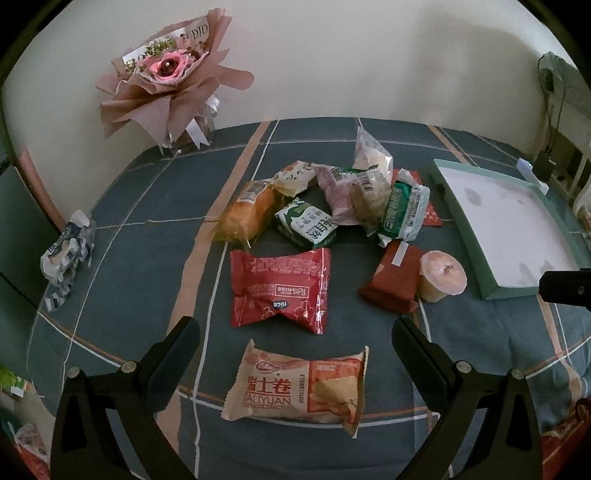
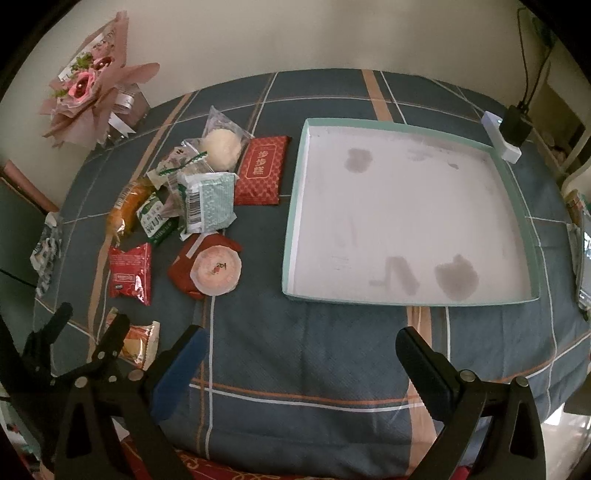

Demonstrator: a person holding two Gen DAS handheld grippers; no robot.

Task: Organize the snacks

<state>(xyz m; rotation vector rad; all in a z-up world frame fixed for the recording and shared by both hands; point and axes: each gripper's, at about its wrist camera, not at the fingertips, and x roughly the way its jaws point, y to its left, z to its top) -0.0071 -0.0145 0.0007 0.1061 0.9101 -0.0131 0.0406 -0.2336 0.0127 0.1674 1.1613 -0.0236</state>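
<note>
Here, the Swiss-roll packet (image 1: 295, 387) lies crosswise just ahead of my left gripper (image 1: 295, 354), on the blue plaid cloth (image 2: 314, 369).

Its long axis runs across my left jaws' gap, printed end left, crimped end right toward the tray (image 2: 295, 221). Both my grippers gape wide, holding nothing. My right gripper (image 2: 299, 354) faces the tray, farther from the packet; the red packet (image 1: 280, 290) lies beyond it.

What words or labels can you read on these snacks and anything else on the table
"JALIYUAN": beige roll packet, under large Chinese characters.
"nice" and "KISS": red packet, printed upside down.
"UDIO": bouquet ribbon, partly hidden.
Gold Chinese characters: red flat packet.
Green packets: print and barcodes too blurred.
</note>
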